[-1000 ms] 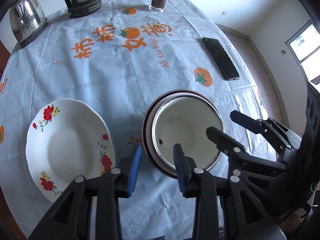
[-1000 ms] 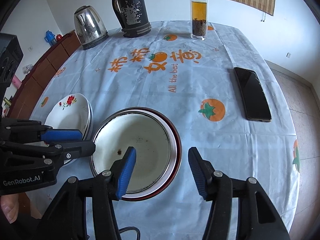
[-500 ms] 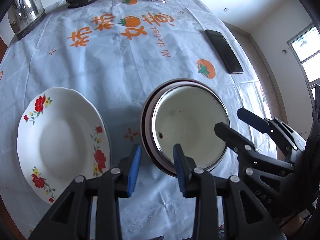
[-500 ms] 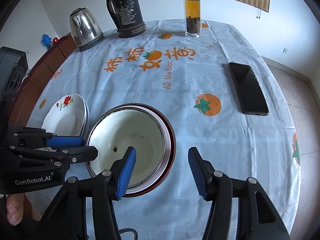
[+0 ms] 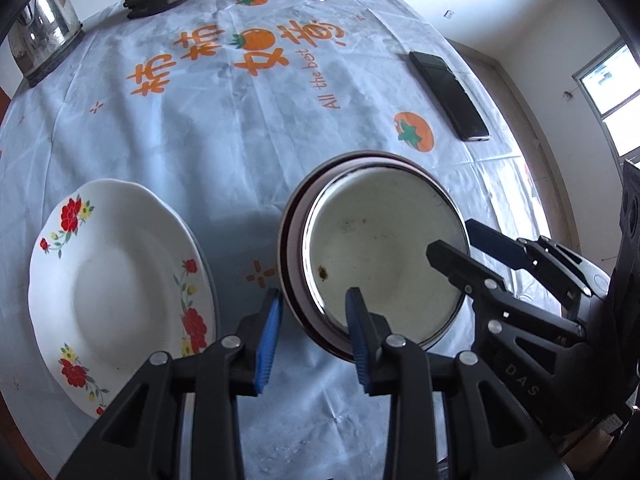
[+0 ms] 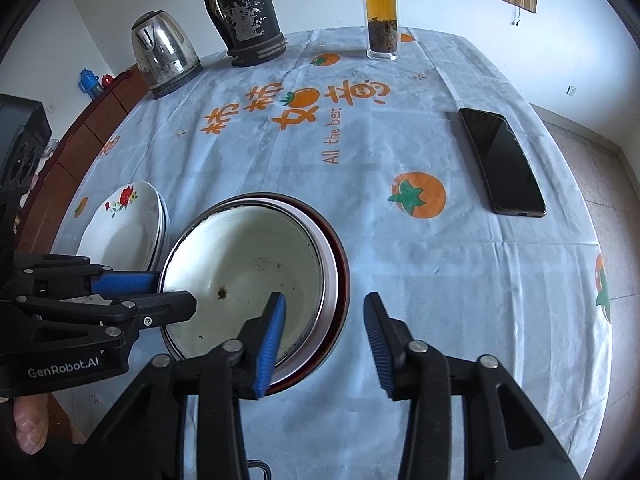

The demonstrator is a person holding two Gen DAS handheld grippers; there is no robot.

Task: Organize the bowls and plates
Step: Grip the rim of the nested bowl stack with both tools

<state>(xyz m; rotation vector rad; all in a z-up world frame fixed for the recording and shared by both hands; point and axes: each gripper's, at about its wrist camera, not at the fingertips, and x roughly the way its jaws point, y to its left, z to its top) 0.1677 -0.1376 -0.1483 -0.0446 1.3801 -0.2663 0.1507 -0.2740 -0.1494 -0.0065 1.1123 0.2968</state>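
Note:
A white enamel bowl (image 5: 380,248) sits nested in a dark red-rimmed bowl (image 5: 289,240) on the tablecloth. My left gripper (image 5: 314,336) is shut on their near-left rim, one blue pad outside and one inside. In the right wrist view it (image 6: 176,292) clamps the left edge of the white bowl (image 6: 240,264). My right gripper (image 6: 324,340) straddles the right rim (image 6: 342,264); its jaws are closing, and a gap still shows at the outer pad. It (image 5: 450,236) also shows in the left wrist view. A stack of white floral plates (image 5: 116,288) (image 6: 124,232) lies left of the bowls.
A black phone (image 6: 502,160) lies at the right of the table. A steel kettle (image 6: 164,56), a black jug (image 6: 244,12) and a glass tea bottle (image 6: 382,16) stand along the far edge. A wooden cabinet (image 6: 80,140) runs along the left.
The right gripper's jaws have narrowed around the bowls' right rim. The left gripper keeps the same width on the left rim.

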